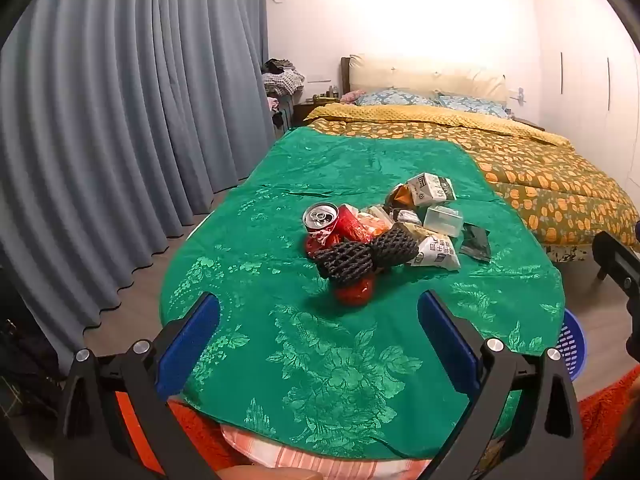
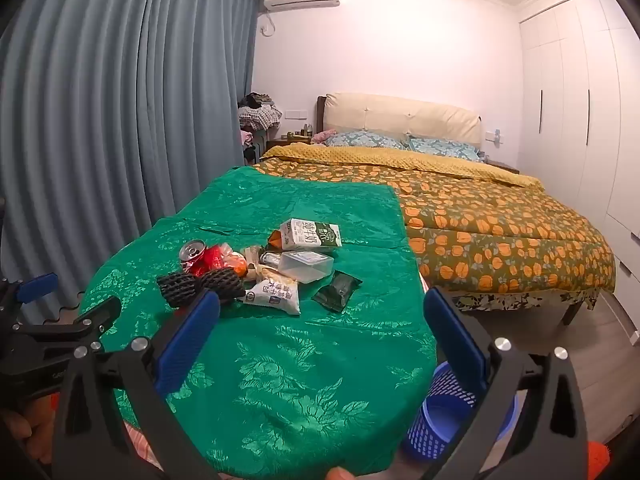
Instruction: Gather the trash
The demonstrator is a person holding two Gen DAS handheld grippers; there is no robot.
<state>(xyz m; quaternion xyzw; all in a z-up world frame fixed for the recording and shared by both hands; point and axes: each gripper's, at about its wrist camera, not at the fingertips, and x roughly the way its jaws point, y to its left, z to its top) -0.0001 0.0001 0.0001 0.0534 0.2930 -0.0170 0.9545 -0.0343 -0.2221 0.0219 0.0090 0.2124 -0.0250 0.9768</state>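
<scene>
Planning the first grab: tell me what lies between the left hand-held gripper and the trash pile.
Only bare green tablecloth between left hand-held gripper and trash pile, per left wrist view.

The blue basket [image 1: 572,344] is half hidden behind the green tablecloth [image 1: 340,360], and the foam nets [image 1: 348,260] cover part of the red can [image 1: 336,222].

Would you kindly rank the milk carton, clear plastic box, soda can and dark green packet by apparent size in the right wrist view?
1. milk carton
2. clear plastic box
3. dark green packet, though it looks close to the box
4. soda can, partly hidden
</scene>
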